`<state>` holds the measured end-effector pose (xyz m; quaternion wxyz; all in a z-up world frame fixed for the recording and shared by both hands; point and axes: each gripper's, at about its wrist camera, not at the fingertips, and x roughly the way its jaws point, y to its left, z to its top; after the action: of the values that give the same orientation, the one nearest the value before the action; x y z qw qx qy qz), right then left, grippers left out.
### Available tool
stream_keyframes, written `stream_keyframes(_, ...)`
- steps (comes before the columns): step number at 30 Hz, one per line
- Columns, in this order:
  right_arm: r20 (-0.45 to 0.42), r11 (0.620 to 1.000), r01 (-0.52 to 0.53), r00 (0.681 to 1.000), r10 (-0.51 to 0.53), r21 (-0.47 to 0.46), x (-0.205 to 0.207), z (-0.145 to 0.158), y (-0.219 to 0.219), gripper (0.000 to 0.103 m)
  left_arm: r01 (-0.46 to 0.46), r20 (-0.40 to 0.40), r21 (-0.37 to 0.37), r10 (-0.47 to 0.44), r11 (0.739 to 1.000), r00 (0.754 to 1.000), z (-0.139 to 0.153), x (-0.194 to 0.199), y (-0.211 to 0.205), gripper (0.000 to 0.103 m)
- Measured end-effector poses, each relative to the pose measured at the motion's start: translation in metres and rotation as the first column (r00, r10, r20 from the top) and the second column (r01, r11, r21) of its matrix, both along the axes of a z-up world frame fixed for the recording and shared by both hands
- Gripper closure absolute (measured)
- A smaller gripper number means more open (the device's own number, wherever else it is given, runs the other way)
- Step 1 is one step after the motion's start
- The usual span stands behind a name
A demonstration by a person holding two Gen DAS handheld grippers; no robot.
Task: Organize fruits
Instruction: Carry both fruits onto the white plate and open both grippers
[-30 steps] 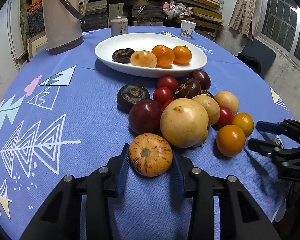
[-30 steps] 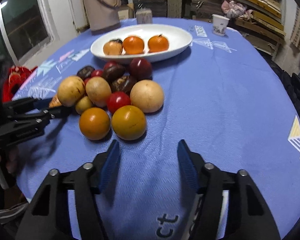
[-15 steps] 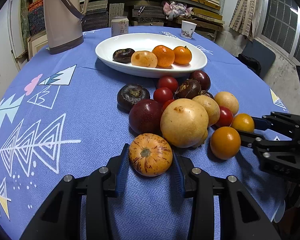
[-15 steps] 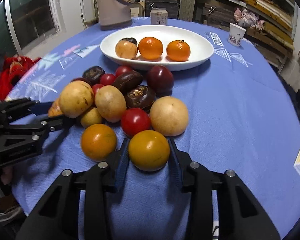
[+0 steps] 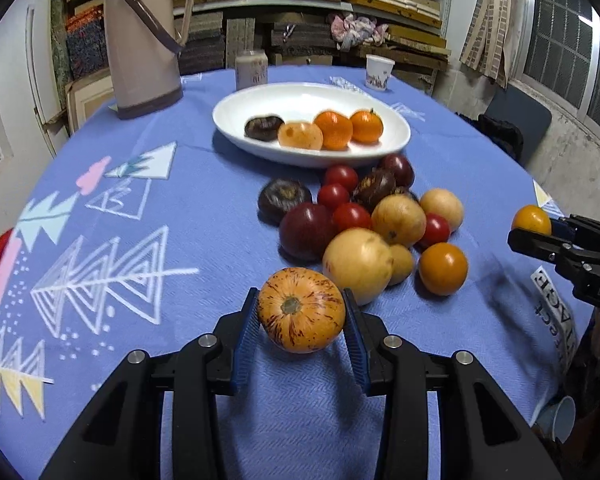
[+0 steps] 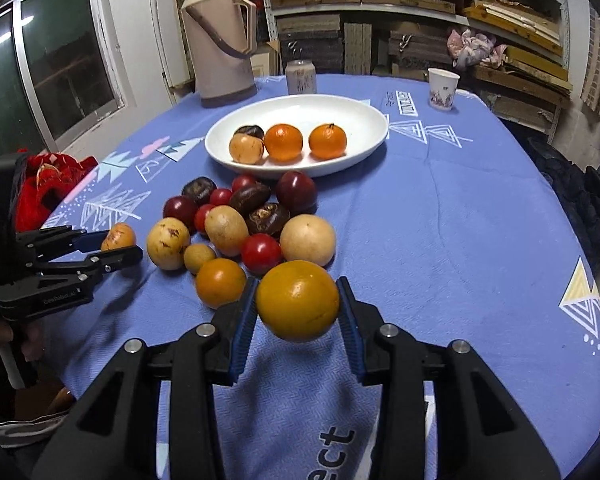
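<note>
My left gripper (image 5: 301,312) is shut on a striped orange fruit (image 5: 301,310) and holds it just off the blue tablecloth; the same gripper (image 6: 118,246) and striped fruit (image 6: 118,237) show at the left of the right wrist view. My right gripper (image 6: 298,300) is shut on a plain orange-yellow fruit (image 6: 298,300), lifted above the cloth, and appears with that fruit (image 5: 531,220) at the right of the left wrist view. A pile of loose fruits (image 5: 364,220) lies ahead. Beyond it stands a white oval dish (image 5: 396,126) with two tangerines, a pale fruit and a dark one.
A beige thermos jug (image 5: 142,40), a can (image 5: 252,68) and a paper cup (image 5: 379,71) stand at the table's far side. A red cloth (image 6: 50,184) hangs off the left edge. A person's hand (image 6: 4,336) grips the left handle. Shelves lie behind.
My right gripper moved in on the orange-yellow fruit, shut on it and raised it out of the pile. My left gripper, holding the striped fruit throughout, rose off the cloth.
</note>
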<state>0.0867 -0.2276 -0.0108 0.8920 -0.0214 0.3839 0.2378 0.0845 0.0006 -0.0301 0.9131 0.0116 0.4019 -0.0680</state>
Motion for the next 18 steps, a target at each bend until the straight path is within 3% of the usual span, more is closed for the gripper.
stream_keyframes(10, 0.051, 0.999, -0.033, 0.998, 0.032, 0.019, -0.004, 0.021, 0.006, 0.065, 0.020, 0.059, 0.012, -0.020, 1.000, 0.998, 0.032, 0.003, -0.002, 0.063)
stream_keyframes(18, 0.088, 0.998, -0.061, 0.994, 0.059, 0.017, 0.019, 0.041, 0.019, 0.065, 0.040, 0.098, 0.040, -0.043, 0.998, 0.994, 0.055, 0.026, -0.010, 0.063)
